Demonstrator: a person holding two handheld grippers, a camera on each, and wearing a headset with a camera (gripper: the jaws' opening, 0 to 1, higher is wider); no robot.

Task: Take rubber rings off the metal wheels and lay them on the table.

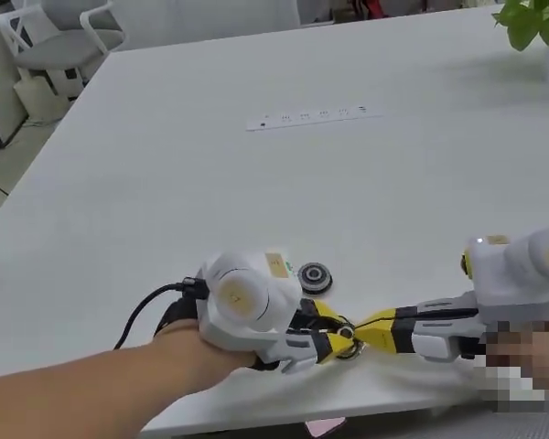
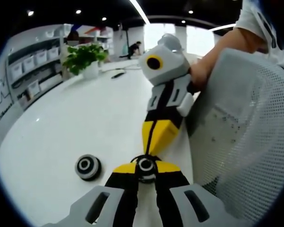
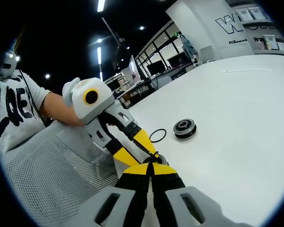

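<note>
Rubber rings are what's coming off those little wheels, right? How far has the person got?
Done: one loose ring lies on the table. In hand: the left gripper clamps a held wheel while the right gripper nips its edge, seemingly to peel its ring. Left: that ring, and maybe the second wheel lying nearby; I cannot tell whether it has one on.

The table [image 1: 256, 183] is white. The left gripper [image 2: 146, 165] and right gripper [image 3: 150, 166] are white and grey with yellow-and-black jaws. The wheel [image 2: 88, 167] is black and silver, the ring [image 3: 157, 135] black, the plant [image 1: 531, 23] green.
</note>
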